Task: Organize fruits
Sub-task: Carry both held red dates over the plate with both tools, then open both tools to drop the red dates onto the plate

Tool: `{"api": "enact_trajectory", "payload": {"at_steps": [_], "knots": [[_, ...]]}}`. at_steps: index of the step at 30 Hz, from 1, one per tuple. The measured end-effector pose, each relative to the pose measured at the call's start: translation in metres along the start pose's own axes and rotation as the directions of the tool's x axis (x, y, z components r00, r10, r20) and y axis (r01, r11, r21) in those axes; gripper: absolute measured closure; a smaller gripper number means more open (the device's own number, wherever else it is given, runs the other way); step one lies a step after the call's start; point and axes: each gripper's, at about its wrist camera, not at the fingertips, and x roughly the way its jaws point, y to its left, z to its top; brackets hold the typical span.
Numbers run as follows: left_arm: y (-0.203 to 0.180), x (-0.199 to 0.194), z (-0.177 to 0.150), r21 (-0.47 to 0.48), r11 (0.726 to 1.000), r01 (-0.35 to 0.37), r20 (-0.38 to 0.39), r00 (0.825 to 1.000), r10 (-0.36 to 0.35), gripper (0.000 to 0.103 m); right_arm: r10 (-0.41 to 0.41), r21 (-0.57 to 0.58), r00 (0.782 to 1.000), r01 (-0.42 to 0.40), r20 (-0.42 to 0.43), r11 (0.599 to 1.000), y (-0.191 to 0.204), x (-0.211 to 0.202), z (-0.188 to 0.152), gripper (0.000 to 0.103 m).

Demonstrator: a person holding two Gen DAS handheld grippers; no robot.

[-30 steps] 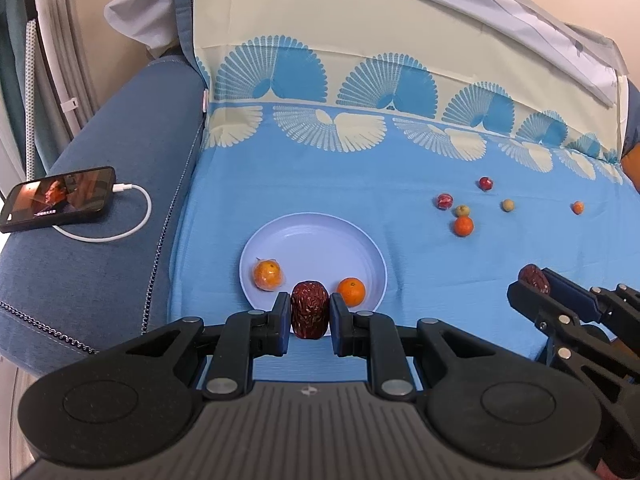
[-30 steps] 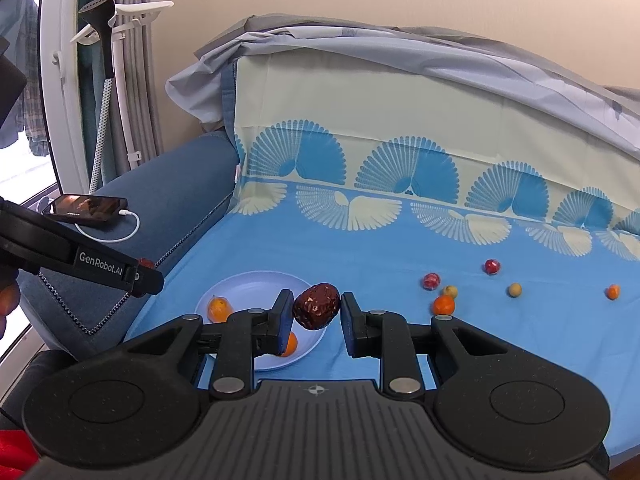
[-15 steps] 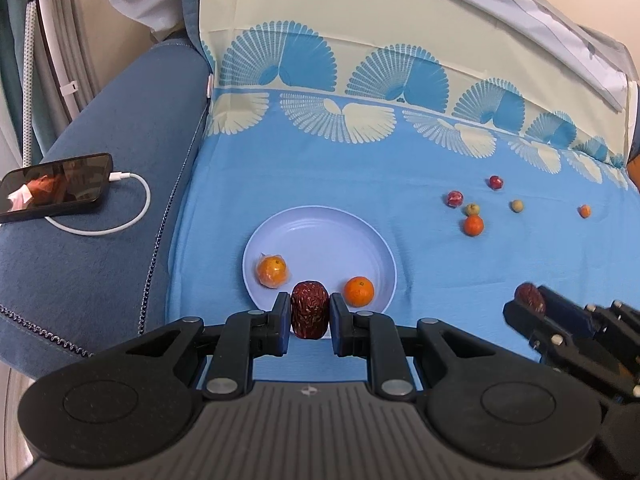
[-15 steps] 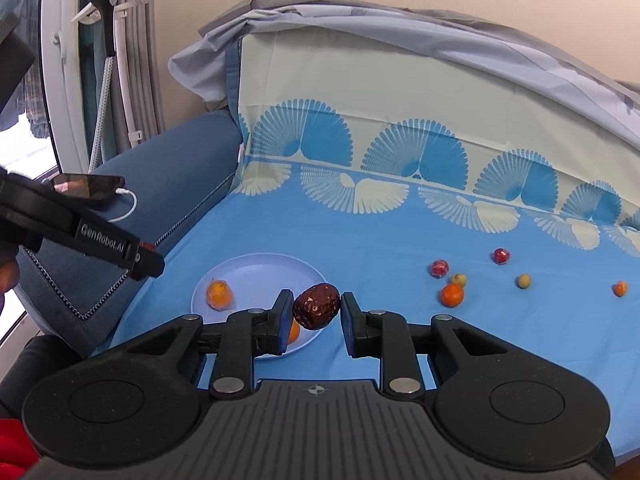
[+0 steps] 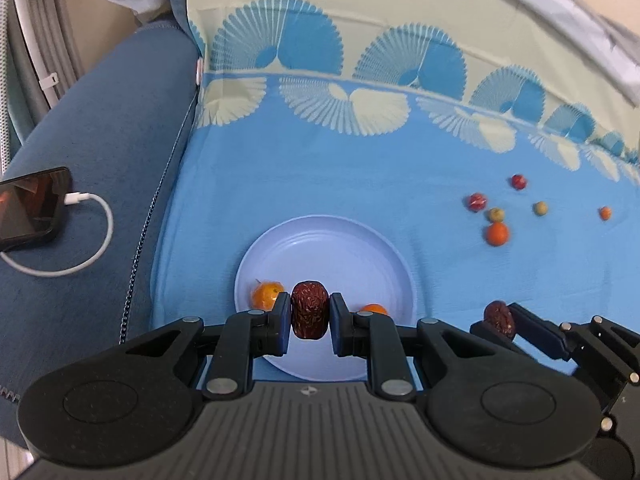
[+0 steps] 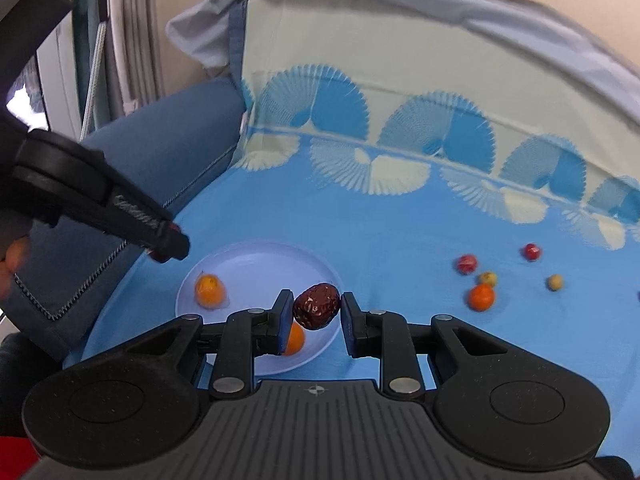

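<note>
Two dried red dates are in play, one per tool: the left tool (image 5: 310, 322) is clamped on an upright date (image 5: 309, 314) over the near part of the pale blue plate (image 5: 320, 240), and the right tool (image 6: 312, 316) pinches a tilted date (image 6: 317, 306) at the plate's right edge. Two oranges lie on the plate. Six small fruits (image 5: 497, 234) are scattered to the far right on the blue sheet (image 5: 320, 176). Only the left wrist view shows a phone (image 5: 30, 204) on its white cable.
</note>
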Motion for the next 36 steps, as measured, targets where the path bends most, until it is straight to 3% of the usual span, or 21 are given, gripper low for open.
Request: {"api": "enact_trajectory", "payload": {"at_steps": [8,26,27,28,29,30,31,32,36], "knots": [[0.009,0.052,0.005,0.004,0.999,-0.036,-0.081,0.996,0.036,0.081,0.034,-0.008,0.99,-0.035,-0.139,0.999,0.004,0.062,-0.007,0.076],[0.027,0.123,0.022,0.032,0.997,-0.065,-0.146,0.987,0.069,0.081,0.073,-0.089,0.967,-0.097,-0.245,0.991,0.013,0.138,0.005,0.076],[0.028,0.123,0.023,0.032,0.998,-0.056,-0.143,0.988,0.06,0.077,0.075,-0.09,0.969,-0.099,-0.236,0.991,0.013,0.137,0.006,0.074],[0.029,0.121,0.025,0.03,0.998,-0.046,-0.137,0.989,0.05,0.047,0.077,-0.094,0.969,-0.102,-0.235,0.99,0.014,0.138,0.008,0.057],[0.028,0.119,0.026,0.026,0.998,-0.05,-0.129,0.99,0.053,0.025,0.079,-0.099,0.968,-0.105,-0.24,0.989,0.015,0.138,0.01,0.044],[0.029,0.113,0.026,0.015,0.997,-0.076,-0.102,0.992,0.077,0.001,0.072,-0.103,0.968,-0.099,-0.242,0.99,0.015,0.137,0.013,0.022],[0.029,0.104,0.025,0.004,0.995,-0.1,-0.052,0.994,0.1,0.0,0.053,-0.107,0.971,-0.08,-0.235,0.991,0.014,0.134,0.015,0.015],[0.028,0.099,0.024,0.01,0.994,-0.107,-0.028,0.994,0.108,0.0,0.043,-0.112,0.973,-0.07,-0.229,0.991,0.014,0.131,0.017,0.015],[0.027,0.073,0.013,0.042,0.984,-0.172,-0.059,0.983,0.174,0.0,0.052,-0.097,0.97,-0.077,-0.238,0.992,0.01,0.102,0.022,0.009]]}}
